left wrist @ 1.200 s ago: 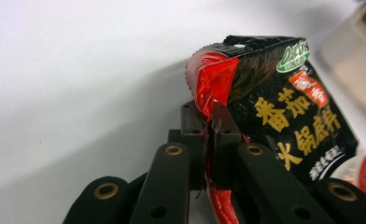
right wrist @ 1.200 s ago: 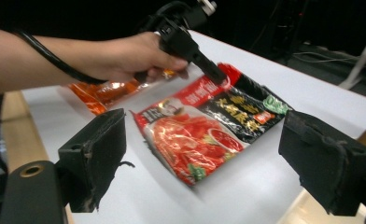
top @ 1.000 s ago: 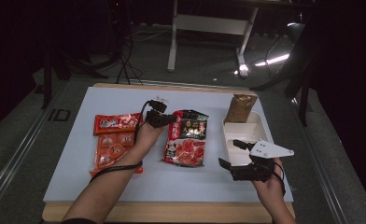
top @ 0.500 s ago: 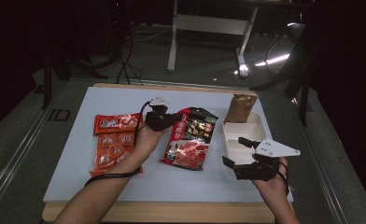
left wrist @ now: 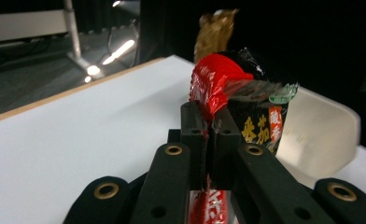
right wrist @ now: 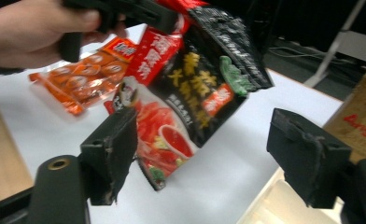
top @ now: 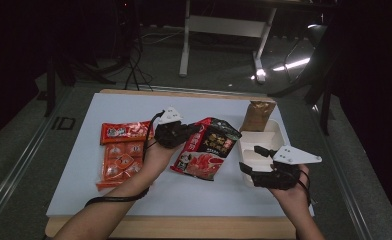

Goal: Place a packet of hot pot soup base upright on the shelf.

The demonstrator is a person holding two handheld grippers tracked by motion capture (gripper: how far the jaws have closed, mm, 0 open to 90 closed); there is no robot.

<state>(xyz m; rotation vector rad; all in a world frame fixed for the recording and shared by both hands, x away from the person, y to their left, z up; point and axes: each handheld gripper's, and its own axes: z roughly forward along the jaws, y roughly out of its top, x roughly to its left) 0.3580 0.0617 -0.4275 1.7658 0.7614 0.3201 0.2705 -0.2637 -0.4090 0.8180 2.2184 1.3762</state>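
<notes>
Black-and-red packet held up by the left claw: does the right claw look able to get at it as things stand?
Probably yes. The right claw is open and faces the black-and-red packet, whose lower part hangs free above the table, with nothing between them. The left claw grips only its upper edge.

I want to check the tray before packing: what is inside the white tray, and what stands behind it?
The white tray looks empty where visible; the right gripper covers its near part. Behind it stands a brown packet, apparently touching its far rim.
</notes>
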